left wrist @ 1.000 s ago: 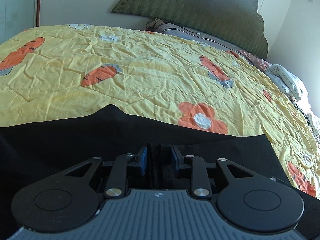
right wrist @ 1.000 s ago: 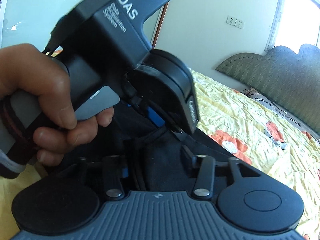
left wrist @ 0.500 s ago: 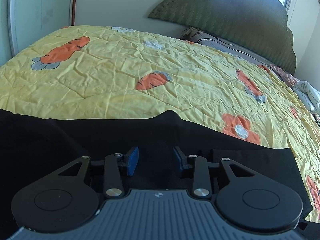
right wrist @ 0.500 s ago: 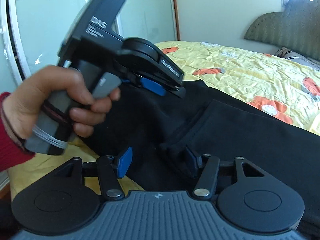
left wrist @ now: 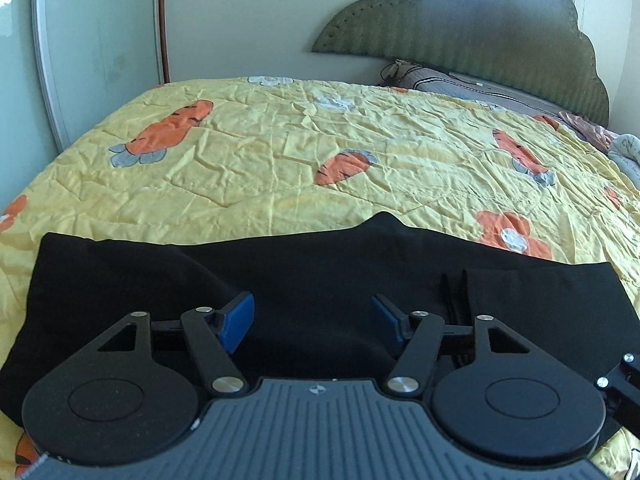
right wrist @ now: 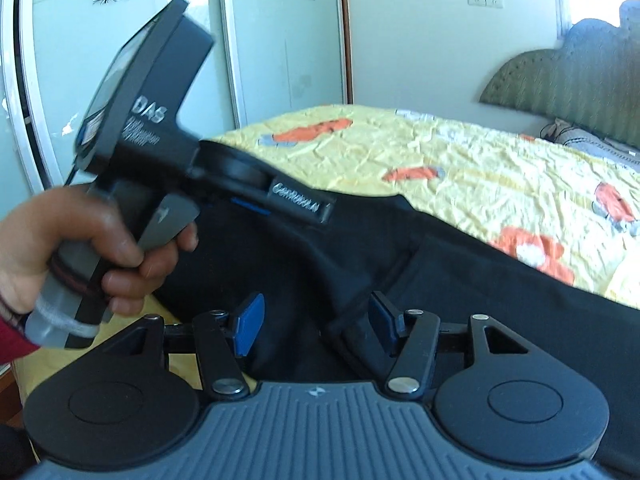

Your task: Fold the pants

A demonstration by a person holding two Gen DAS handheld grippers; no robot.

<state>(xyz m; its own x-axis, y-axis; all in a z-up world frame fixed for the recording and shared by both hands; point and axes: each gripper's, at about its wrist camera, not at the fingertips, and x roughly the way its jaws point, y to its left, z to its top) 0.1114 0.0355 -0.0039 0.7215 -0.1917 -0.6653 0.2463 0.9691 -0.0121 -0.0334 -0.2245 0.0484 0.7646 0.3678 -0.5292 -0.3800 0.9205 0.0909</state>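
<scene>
The black pants point(left wrist: 320, 272) lie folded in a long band across the near part of the yellow carrot-print bedspread point(left wrist: 320, 152). A drawstring point(left wrist: 454, 300) shows on their right part. My left gripper point(left wrist: 312, 320) hovers over the middle of the pants; its jaws are opening and the blue pads point(left wrist: 238, 322) press on nothing. My right gripper point(right wrist: 315, 320) is open above a folded edge of the pants point(right wrist: 500, 300), its pads clear of the cloth. In the right wrist view a hand point(right wrist: 80, 248) holds the left gripper point(right wrist: 316, 212) over the pants' left part.
A green padded headboard point(left wrist: 480, 32) and a grey pillow point(left wrist: 460, 84) are at the far end of the bed. Sliding wardrobe doors with a flower pattern point(right wrist: 280, 40) stand along the bed's left side. Bundled bedding point(left wrist: 628, 156) lies at the right edge.
The left jaws have spread from nearly closed to wide, and that gripper has drawn back, showing the whole folded band. The right gripper has risen; the left one has moved away to its left.
</scene>
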